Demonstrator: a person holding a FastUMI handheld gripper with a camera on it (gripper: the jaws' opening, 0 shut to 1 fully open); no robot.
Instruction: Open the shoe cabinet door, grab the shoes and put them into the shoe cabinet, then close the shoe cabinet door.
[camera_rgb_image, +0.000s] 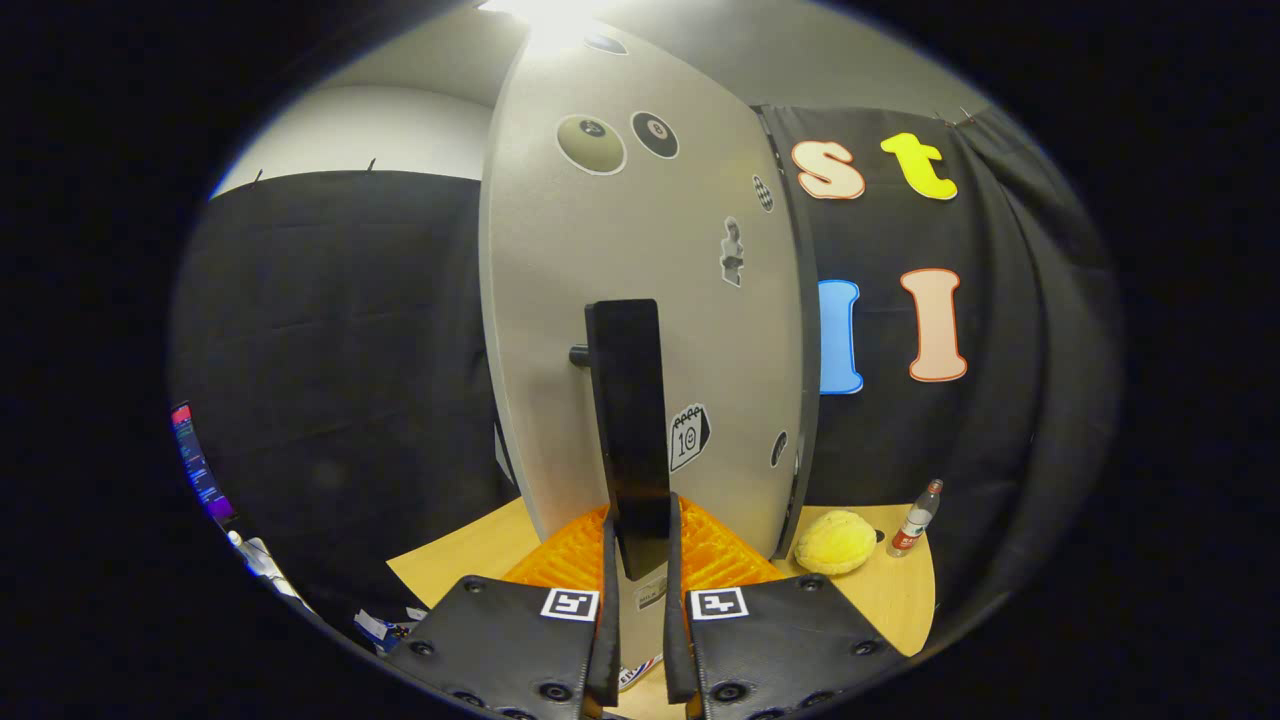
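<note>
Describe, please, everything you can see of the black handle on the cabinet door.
The black handle is a long, flat, upright bar, smooth and dark, perhaps plastic or painted metal. A short round black peg on its left side, near the top, joins it to the pale grey cabinet door, which carries several stickers. Its lower end sits between the two fingers of the gripper, which close on it from both sides. The door stands on a wooden tabletop.

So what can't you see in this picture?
- Cabinet inside: hidden behind the cabinet door, gripper view.
- Handle lower end: sits between the gripper fingers; pressing or not, unclear.
- Bottle label: too small.
- Yellow plush: shape unclear.
</note>
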